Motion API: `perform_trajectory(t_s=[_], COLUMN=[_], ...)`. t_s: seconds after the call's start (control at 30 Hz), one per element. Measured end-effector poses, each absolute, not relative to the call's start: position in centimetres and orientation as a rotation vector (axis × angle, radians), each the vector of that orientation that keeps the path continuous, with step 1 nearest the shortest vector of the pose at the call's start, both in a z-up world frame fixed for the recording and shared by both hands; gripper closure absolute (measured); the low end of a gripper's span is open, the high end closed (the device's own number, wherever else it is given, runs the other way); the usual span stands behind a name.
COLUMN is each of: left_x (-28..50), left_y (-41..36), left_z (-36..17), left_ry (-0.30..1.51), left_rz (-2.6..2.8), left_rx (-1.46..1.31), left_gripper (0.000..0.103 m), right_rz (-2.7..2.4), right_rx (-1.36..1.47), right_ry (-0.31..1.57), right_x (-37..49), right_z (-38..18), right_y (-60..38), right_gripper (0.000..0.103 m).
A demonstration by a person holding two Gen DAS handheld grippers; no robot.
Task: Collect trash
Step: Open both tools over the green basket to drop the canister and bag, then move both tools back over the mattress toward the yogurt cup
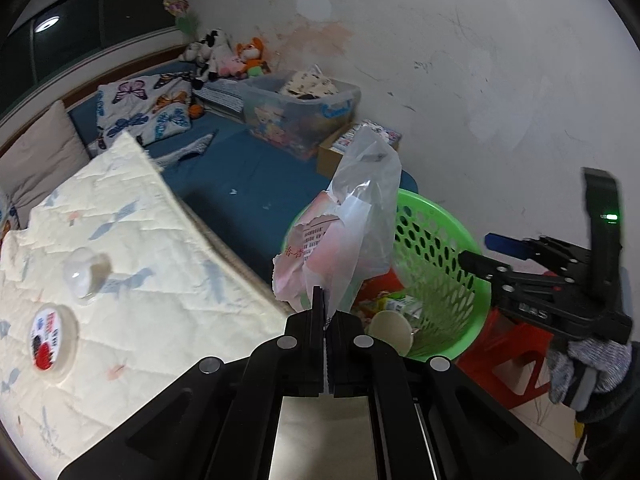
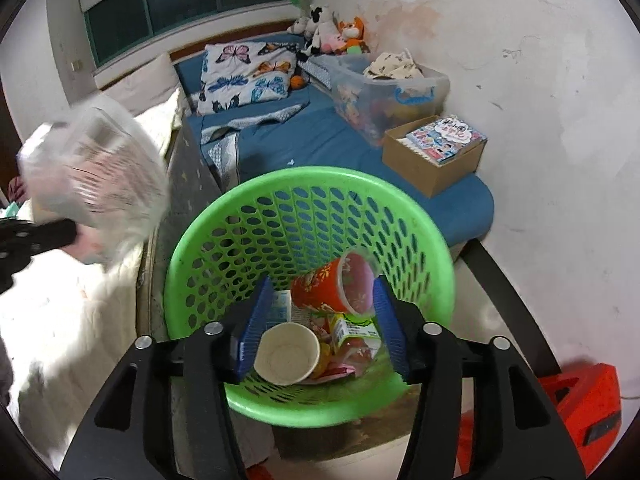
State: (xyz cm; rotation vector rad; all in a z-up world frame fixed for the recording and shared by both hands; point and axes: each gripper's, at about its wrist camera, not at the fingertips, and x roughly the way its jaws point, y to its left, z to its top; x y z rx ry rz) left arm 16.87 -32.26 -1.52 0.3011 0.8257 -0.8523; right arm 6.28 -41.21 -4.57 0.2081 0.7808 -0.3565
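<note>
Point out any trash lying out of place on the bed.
Two pieces lie loose on the cream quilt: a crumpled clear wrapper and a round lid with a red label, both outside the green basket.

Cups (image 2: 287, 354) in basket (image 2: 224, 240) (beside bed (image 2: 304, 140))

basket (image 2: 308, 208): green, perforated | cup (image 2: 332, 286): red, floral | pillow (image 2: 248, 72): butterfly print | sheet (image 1: 240, 172): blue

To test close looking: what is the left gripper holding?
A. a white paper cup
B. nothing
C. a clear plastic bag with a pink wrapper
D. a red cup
C: the left gripper is shut on the plastic bag, beside the green basket.
</note>
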Motion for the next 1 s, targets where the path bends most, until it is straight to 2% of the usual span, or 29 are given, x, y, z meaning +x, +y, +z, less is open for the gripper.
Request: perform_trajectory(t_s=[0.07,0.43,0.67,0.8,0.87,1.0], left_x=[16.7,17.5,17.8,17.5,17.3,17.0], left_y=[-33.5,-37.1,-36.6,-34.9,-33.8,-30.8], left_z=[-2.0,-4.7,-5.6,-5.0,-4.5,-3.0], left_ry=[0.832,0.937,0.949,0.924,0.904,0.864], left_rz=[-0.858,-0.867,-0.844,-0.827,-0.817,-0.785], left_rx=[0.314,0.308,0.293,0.291,0.284,0.254], left_gripper=[0.102,0.101,0.068,0.067,0.059,0.057], right_rz=[-0.361,-0.360,-0.343,-0.336,-0.326,-0.305], right_rx=[0.213,0.255,0.269,0.268,0.270,0.269], right_ry=[0.766,0.716,0.711,0.713,0.710,0.708], right_x=[5.4,2.0,2.1,1.9,1.9,2.3], right_z=[-4.1,-2.6,-2.5,-2.4,-2.3,-2.1], right_y=[-41.4,-41.6,-40.7,-40.1,-39.6,-38.5], right_gripper=[0.042,0.034,0.033,0.033,0.032,0.031])
